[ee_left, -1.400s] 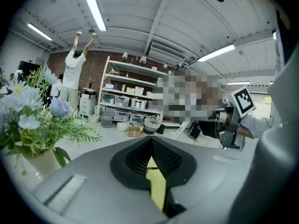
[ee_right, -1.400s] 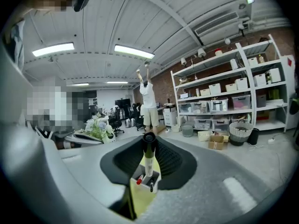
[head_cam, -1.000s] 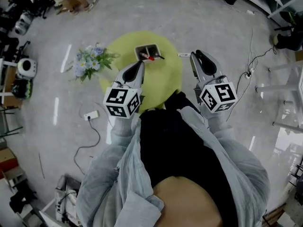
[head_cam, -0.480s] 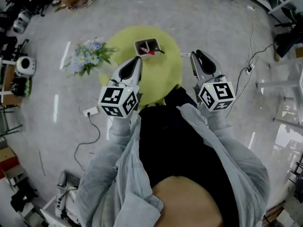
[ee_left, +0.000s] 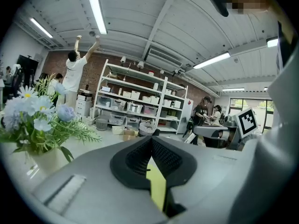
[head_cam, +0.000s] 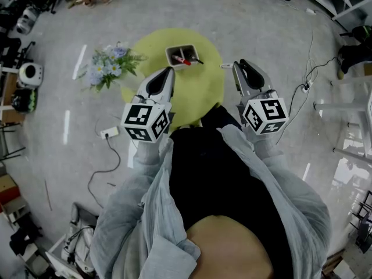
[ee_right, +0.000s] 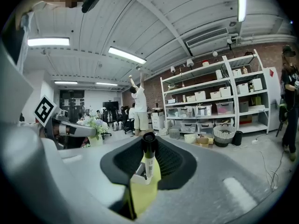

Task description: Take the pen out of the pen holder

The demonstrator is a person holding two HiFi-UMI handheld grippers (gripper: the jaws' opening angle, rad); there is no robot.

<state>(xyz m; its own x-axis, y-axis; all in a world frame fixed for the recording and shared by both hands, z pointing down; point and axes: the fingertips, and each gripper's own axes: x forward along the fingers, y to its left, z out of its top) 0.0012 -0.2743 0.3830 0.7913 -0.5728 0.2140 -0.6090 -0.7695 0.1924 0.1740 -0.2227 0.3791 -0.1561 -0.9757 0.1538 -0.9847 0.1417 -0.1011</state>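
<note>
Above round yellow tabletop (head_cam: 203, 92): right hand-held gripper (head_cam: 237, 67) clamps black-capped white pen (ee_right: 149, 155), clear of white box pen holder (head_cam: 174, 50); looks done. Left hand-held gripper (ee_left: 150, 141) closed, empty.

- Two tools: the left tool (head_cam: 169, 71) and the right tool (head_cam: 236, 66).
- Two marker cubes, one on the left tool (head_cam: 146, 121) and one on the right (head_cam: 265, 116).
- One round yellow bench (head_cam: 200, 89).
- One white pen holder (head_cam: 170, 52) with two compartments.
- One black-capped pen (ee_right: 149, 158) between the right tool's jaws.
- One red pen (head_cam: 183, 60) showing in the holder (any others there are too small to count).
- One bunch of flowers (head_cam: 107, 70).
- One power strip (head_cam: 108, 133) on the floor.
- Three people in the left gripper view: one with arms raised (ee_left: 74, 73) and two further right (ee_left: 202, 113).
- One shelving unit (ee_left: 140, 101).
</note>
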